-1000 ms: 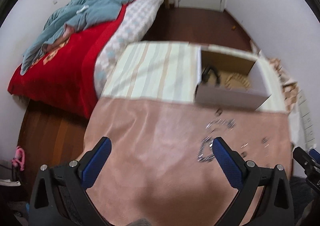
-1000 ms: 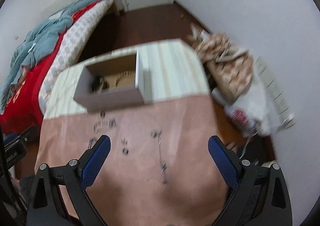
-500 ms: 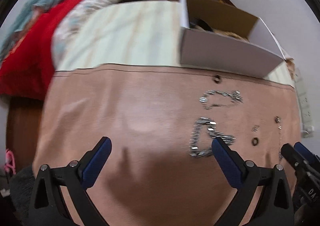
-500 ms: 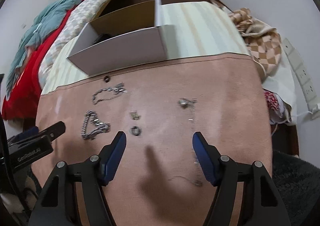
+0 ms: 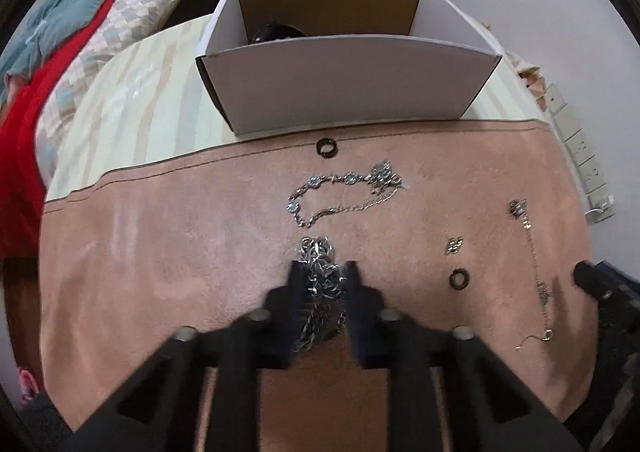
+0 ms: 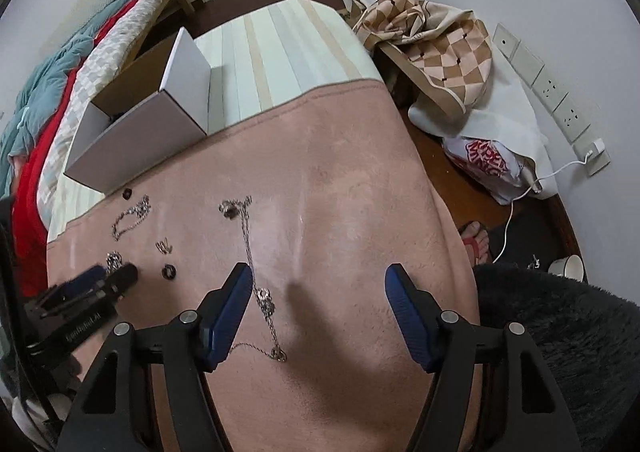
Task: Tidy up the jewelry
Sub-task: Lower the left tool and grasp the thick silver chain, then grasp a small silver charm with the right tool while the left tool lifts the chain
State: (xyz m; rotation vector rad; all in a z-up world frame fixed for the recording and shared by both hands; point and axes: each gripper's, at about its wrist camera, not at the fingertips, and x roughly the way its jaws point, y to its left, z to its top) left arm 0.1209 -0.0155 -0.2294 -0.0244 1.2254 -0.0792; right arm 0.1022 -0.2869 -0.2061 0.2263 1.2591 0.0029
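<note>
Jewelry lies on a pink cloth (image 5: 160, 252). My left gripper (image 5: 322, 272) is closed around a thick silver chain (image 5: 318, 252) on the cloth; it also shows in the right wrist view (image 6: 116, 276). Beyond it lie a bracelet with blue stones (image 5: 344, 192), a dark ring (image 5: 327, 148), another ring (image 5: 459, 278), small earrings (image 5: 454, 246) and a thin long necklace (image 5: 532, 252). A white cardboard box (image 5: 348, 80) stands behind. My right gripper (image 6: 320, 292) is open, low over the cloth, with the thin necklace (image 6: 256, 272) by its left finger.
The box holds a dark item (image 5: 278, 32). A bed with red and teal covers (image 5: 60, 32) is at the left. Bags (image 6: 436, 52) and a wall socket strip (image 6: 552, 92) are right of the table. A black fluffy mat (image 6: 560, 332) lies at the right.
My left gripper has moved forward and down and closed from wide open onto the thick silver chain. My right gripper has swung to the right and opened a little wider.
</note>
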